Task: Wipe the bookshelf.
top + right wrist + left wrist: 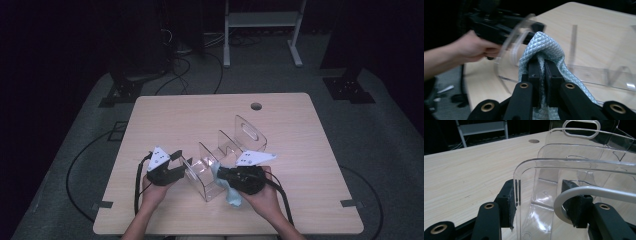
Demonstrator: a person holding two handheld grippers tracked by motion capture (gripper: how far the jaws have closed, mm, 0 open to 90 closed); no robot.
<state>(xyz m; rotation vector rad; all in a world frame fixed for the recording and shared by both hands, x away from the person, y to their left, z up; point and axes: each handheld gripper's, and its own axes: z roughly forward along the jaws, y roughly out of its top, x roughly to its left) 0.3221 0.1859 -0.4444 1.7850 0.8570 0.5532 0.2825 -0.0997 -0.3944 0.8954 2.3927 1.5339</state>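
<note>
A clear plastic rack (226, 148) with several upright dividers stands on the wooden table (165, 115). My left gripper (184, 164) grips the rack's near left end. In the left gripper view (542, 197) the pads (507, 202) sit on either side of the rack's curved clear wall (529, 163). My right gripper (221, 173) is shut on a light blue quilted cloth (233, 196), which hangs beside the rack's near end. In the right gripper view (543, 62) the cloth (544, 43) bulges over the closed jaws, close to the blurred rack wall (584, 72).
A round cable hole (256, 106) lies near the table's far edge. A white metal frame (260, 20), black stands and cables are on the floor behind the table. The other hand (471, 50) with its gripper is at the left of the right gripper view.
</note>
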